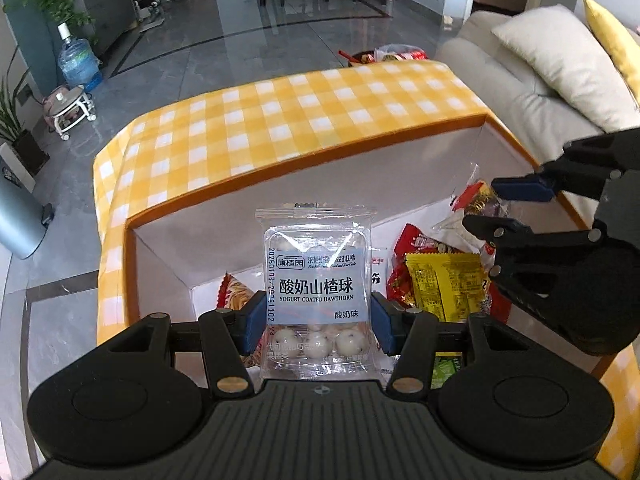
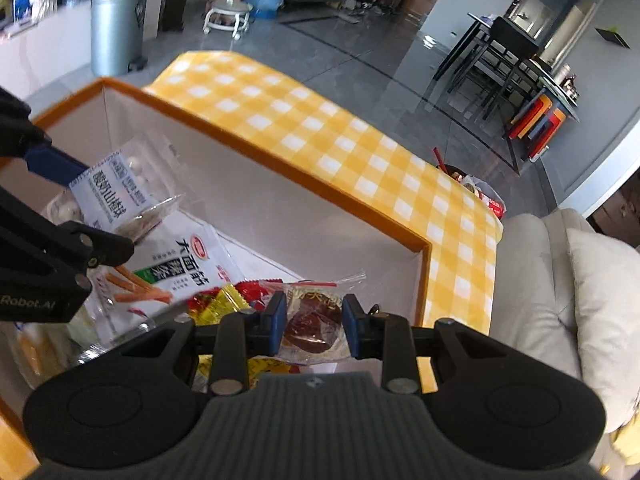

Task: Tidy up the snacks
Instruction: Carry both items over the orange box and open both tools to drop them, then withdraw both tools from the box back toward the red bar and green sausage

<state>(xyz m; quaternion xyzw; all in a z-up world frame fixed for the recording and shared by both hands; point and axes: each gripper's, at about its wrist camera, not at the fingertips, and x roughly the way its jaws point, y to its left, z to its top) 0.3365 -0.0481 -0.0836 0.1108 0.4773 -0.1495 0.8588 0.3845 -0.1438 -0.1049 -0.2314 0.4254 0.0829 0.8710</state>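
My left gripper is shut on a clear packet of yogurt-coated hawthorn balls and holds it upright over the white box with an orange rim. My right gripper is shut on a clear packet with a brown snack, just above the pile in the same box. The right gripper also shows in the left wrist view, at the box's right side. The hawthorn packet shows in the right wrist view. Red and yellow packets and a white noodle-snack bag lie in the box.
The box stands on a yellow checked tablecloth. A beige sofa with a cushion is to the right. More snack packets sit beyond the table's far edge. A grey bin and a water bottle stand on the floor.
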